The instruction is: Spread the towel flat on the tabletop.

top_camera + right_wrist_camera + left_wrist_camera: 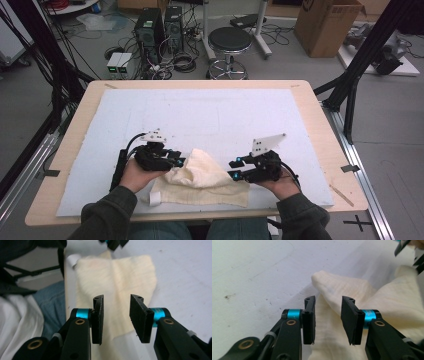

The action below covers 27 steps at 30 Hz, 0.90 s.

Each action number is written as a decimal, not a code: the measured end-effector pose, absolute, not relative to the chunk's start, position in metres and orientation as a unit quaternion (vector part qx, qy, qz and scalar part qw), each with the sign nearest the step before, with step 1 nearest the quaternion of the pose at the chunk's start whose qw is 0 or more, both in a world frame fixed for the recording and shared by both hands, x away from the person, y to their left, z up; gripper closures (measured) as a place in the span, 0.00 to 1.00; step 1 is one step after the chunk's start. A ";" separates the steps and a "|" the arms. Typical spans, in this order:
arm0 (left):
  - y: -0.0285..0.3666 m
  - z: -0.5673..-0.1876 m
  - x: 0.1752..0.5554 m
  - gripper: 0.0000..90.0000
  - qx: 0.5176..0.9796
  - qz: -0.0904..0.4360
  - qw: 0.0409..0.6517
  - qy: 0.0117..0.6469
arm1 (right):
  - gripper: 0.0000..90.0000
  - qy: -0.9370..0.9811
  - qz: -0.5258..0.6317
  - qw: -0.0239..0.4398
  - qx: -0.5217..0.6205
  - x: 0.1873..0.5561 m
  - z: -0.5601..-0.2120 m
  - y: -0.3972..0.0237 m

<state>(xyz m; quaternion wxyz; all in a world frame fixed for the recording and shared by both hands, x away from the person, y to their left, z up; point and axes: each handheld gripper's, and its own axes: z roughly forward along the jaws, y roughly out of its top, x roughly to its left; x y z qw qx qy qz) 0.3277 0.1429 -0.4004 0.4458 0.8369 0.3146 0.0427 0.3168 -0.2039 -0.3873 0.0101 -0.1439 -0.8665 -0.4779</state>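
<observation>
parted left hand-held gripper (328, 320) frames the cream cloth's (352, 290) raised fold.

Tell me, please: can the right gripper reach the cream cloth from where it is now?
Probably yes. The right gripper sits right at the edge of the cream cloth, its jaws apart, with cloth lying straight ahead of them. Nothing stands between; the left gripper works the opposite side.

A cream cloth (202, 179) is seen lying bunched up on the near part of the white mat (210, 115). It's flanked by the left gripper (176, 160) and the right gripper (234, 168), both held just beside it.
</observation>
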 end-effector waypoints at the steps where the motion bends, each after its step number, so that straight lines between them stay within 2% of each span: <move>1: 0.137 -0.403 0.329 0.73 0.844 0.047 0.434 0.312 | 0.70 -0.864 -0.481 0.006 -0.150 0.322 -0.388 -0.201; 4: 0.126 -0.412 0.332 0.73 0.863 0.050 0.398 0.307 | 0.70 -0.871 -0.461 -0.007 -0.171 0.334 -0.395 -0.190; 10: 0.122 -0.422 0.333 0.68 0.873 0.039 0.373 0.311 | 0.67 -0.890 -0.413 0.002 -0.195 0.349 -0.421 -0.166; 12: 0.122 -0.426 0.333 0.69 0.877 0.032 0.365 0.310 | 0.68 -0.896 -0.396 0.003 -0.201 0.351 -0.428 -0.159; 15: 0.124 -0.428 0.333 0.69 0.877 0.026 0.365 0.312 | 0.73 -0.901 -0.385 0.003 -0.202 0.352 -0.432 -0.155; 16: 0.125 -0.428 0.333 0.69 0.874 0.019 0.371 0.313 | 0.89 -0.910 -0.371 0.002 -0.184 0.351 -0.435 -0.149; 17: 0.128 -0.428 0.333 0.69 0.871 0.013 0.380 0.312 | 0.93 -0.913 -0.367 -0.004 -0.177 0.350 -0.435 -0.149; 19: 0.129 -0.428 0.332 0.69 0.872 0.016 0.377 0.312 | 0.95 -0.911 -0.374 -0.022 -0.172 0.348 -0.430 -0.151; 22: 0.130 -0.430 0.330 0.73 0.875 0.023 0.375 0.306 | 0.95 -0.900 -0.394 -0.035 -0.184 0.348 -0.416 -0.163; 27: 0.129 -0.430 0.328 0.72 0.875 0.033 0.371 0.308 | 0.95 -0.888 -0.401 -0.084 -0.206 0.344 -0.388 -0.195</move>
